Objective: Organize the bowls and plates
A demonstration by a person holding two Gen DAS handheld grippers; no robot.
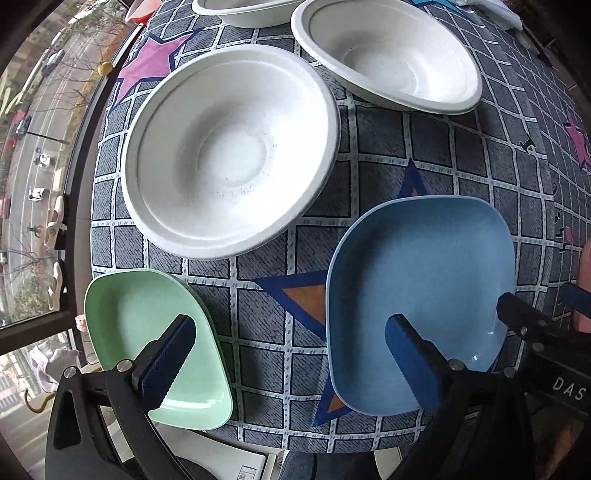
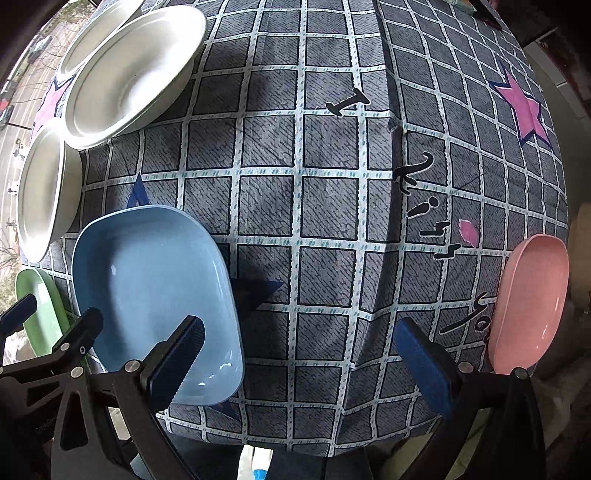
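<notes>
On the checked tablecloth a blue square plate [image 1: 421,295] [image 2: 155,295] lies near the front edge, with a green square plate [image 1: 147,332] [image 2: 37,306] to its left. Behind them stand three white round bowls; the nearest [image 1: 229,151] [image 2: 40,192] is in front of another [image 1: 388,55] [image 2: 129,74], and a third [image 1: 240,9] is at the back. A pink plate [image 2: 528,299] sits at the right edge. My left gripper [image 1: 288,354] hovers open between the green and blue plates. My right gripper [image 2: 299,362] hangs open over bare cloth right of the blue plate.
The table [image 2: 332,203] wears a grey checked cloth with pink and blue stars and black lettering. A window with a street view runs along the left [image 1: 33,147]. The right gripper's black frame [image 1: 535,332] shows beside the blue plate in the left wrist view.
</notes>
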